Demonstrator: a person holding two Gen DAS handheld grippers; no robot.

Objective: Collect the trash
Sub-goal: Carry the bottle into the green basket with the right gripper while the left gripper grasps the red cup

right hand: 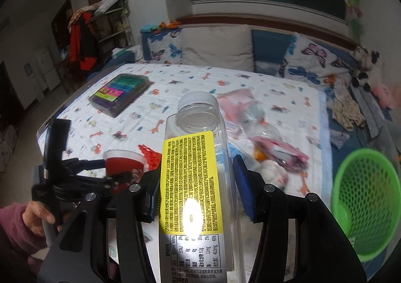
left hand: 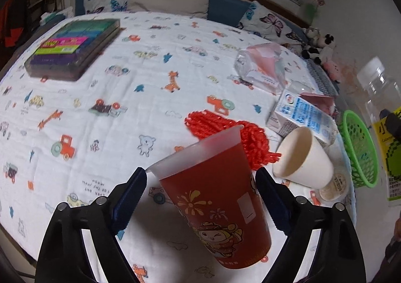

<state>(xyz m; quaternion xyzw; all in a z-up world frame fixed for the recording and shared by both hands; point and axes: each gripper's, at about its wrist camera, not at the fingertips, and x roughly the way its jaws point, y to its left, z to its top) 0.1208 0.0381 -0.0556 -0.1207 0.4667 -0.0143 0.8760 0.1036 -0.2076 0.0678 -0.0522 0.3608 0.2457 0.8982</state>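
A red plastic cup [left hand: 213, 207] with a cartoon print stands on the printed bedsheet [left hand: 125, 107] between the fingers of my left gripper [left hand: 200, 175]. The left pad brushes the cup's rim; a thin gap shows at the right pad. In the right wrist view the same red cup [right hand: 122, 165] sits inside the left gripper [right hand: 112, 171]. My right gripper [right hand: 198, 167] is shut on a clear empty bottle [right hand: 193, 157] with a yellow label, held in the air left of the green mesh basket [right hand: 366, 202]. The bottle [left hand: 376, 87] also shows at the left wrist view's right edge.
A white paper cup [left hand: 305, 157], a milk carton [left hand: 300, 112], a red foam net [left hand: 213, 125] and a pink-and-clear plastic bag [left hand: 263, 65] lie by the bed's right edge. The green basket [left hand: 361, 152] sits beyond them. A flat box of coloured items [left hand: 72, 47] lies far left.
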